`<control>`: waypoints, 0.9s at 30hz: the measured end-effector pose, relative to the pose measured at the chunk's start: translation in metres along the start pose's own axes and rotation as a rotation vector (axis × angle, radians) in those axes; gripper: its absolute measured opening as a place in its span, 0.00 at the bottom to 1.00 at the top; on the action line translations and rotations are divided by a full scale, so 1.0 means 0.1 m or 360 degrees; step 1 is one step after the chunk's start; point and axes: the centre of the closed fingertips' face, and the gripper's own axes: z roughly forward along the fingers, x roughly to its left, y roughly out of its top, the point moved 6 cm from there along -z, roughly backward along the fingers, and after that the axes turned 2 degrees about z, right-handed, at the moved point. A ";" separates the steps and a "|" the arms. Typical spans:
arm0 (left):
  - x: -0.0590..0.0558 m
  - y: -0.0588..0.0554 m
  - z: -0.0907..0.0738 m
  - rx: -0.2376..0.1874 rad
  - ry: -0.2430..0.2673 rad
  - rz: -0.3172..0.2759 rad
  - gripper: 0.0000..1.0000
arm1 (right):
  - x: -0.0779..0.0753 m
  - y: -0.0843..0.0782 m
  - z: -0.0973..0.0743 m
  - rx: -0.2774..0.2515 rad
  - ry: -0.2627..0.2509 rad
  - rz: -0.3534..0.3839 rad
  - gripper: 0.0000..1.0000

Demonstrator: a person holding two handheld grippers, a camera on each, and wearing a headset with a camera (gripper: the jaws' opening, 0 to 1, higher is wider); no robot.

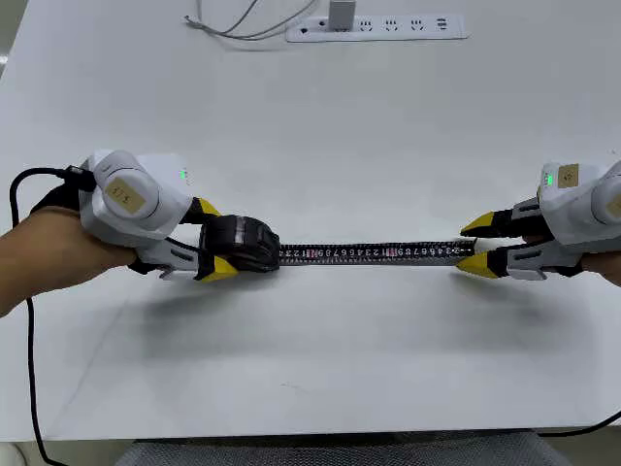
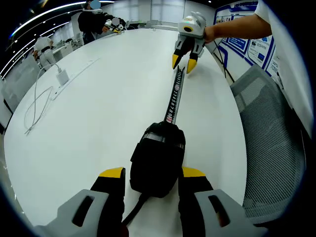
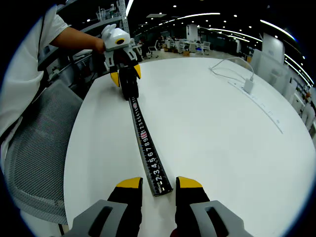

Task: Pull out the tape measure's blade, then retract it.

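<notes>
White table (image 1: 310, 126), head view.
- Tape measure (image 1: 243, 245): black case, left of centre, lying on the table, between the jaws of the left gripper (image 1: 215, 241). Jaws closed against its two sides; yellow tips above and below it in the frame.
- Blade (image 1: 369, 252): drawn out flat on the table, running from the case to the right of the frame, numbers up.
- Right gripper (image 1: 477, 245): at the right edge. Jaws stand a little wider than the blade, one tip on each side of its free end. In the right gripper view a gap shows beside the right-hand tip; contact at the other tip cannot be told.
- Power strip (image 1: 378, 27): top centre, with a white plug in it.
</notes>
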 end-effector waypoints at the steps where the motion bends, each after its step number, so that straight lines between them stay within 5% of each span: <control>1: 0.00 0.00 -0.01 -0.0006 0.0004 -0.0006 0.39 | 0.00 0.00 -0.01 -0.0004 -0.0004 0.0000 0.23; 17: -0.09 -0.05 -0.30 -0.0196 0.0172 -0.0226 0.51 | 0.13 0.10 -0.20 -0.0103 -0.0132 0.0121 0.41; 27: -0.17 -0.07 -0.45 -0.0266 0.0267 -0.0283 0.58 | 0.20 0.09 -0.30 -0.0136 -0.0212 0.0172 0.47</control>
